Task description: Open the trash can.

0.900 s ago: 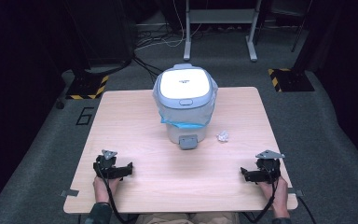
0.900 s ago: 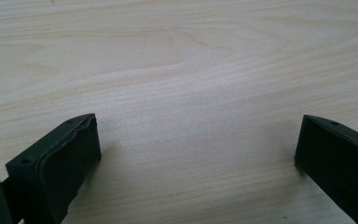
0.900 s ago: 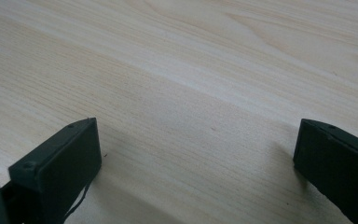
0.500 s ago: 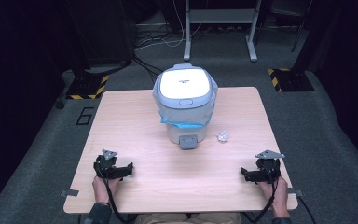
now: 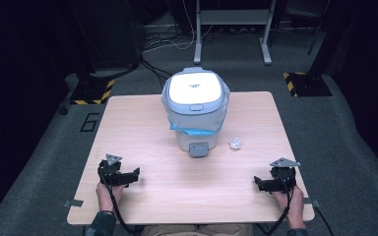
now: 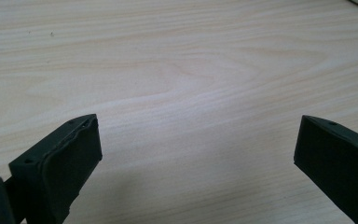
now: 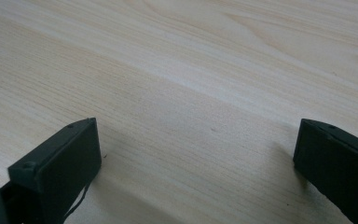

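A small white-lidded bin [image 5: 195, 110] with a clear blue-edged bag liner stands at the middle of the wooden table [image 5: 138, 123], its grey foot pedal [image 5: 198, 149] facing the near side. A crumpled white scrap [image 5: 235, 143] lies just right of the bin. My left gripper [image 5: 134, 176] rests low near the front left, open, with bare wood between its jaws [image 6: 196, 154]. My right gripper [image 5: 259, 184] sits near the front right, open too, over bare wood [image 7: 196, 154]. Both grippers point inward, well apart from the bin.
Around the table the floor is grey carpet [image 5: 39, 167]. Dark stands with yellow-black taped bases [image 5: 91, 91] are at the back left and back right [image 5: 307, 83]. A metal frame [image 5: 231, 19] and cables lie behind the table.
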`<state>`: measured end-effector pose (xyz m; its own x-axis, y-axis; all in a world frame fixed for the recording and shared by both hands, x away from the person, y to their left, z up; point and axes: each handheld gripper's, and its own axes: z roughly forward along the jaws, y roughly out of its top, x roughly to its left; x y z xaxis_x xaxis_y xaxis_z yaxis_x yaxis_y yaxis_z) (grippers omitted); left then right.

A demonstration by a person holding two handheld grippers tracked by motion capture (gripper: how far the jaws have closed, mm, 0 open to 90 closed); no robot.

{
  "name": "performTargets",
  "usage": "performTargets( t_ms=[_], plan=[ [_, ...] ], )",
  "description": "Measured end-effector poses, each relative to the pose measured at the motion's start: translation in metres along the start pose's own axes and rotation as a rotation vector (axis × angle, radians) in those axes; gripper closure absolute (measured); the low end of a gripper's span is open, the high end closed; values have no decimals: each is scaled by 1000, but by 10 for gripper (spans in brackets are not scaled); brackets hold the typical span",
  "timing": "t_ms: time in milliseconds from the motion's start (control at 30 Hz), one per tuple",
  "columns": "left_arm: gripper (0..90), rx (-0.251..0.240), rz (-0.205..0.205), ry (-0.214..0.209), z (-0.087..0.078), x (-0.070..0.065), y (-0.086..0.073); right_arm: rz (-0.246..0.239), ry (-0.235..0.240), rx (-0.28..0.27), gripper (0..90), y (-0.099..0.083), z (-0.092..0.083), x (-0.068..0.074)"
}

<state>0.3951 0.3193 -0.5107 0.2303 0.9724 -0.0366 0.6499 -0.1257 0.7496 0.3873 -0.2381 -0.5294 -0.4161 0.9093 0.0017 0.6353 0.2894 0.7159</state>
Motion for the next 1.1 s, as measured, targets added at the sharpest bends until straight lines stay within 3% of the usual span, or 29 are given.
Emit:
performTargets(
  t_ms=[367, 1100],
  plan=[
    [15, -18, 55, -40, -7, -15, 18, 1, 0, 0, 0, 0, 0, 0],
    [19, -38, 123, -103, -3, -45, 46, 2, -2, -1, 1, 0, 0, 0]
  ],
)
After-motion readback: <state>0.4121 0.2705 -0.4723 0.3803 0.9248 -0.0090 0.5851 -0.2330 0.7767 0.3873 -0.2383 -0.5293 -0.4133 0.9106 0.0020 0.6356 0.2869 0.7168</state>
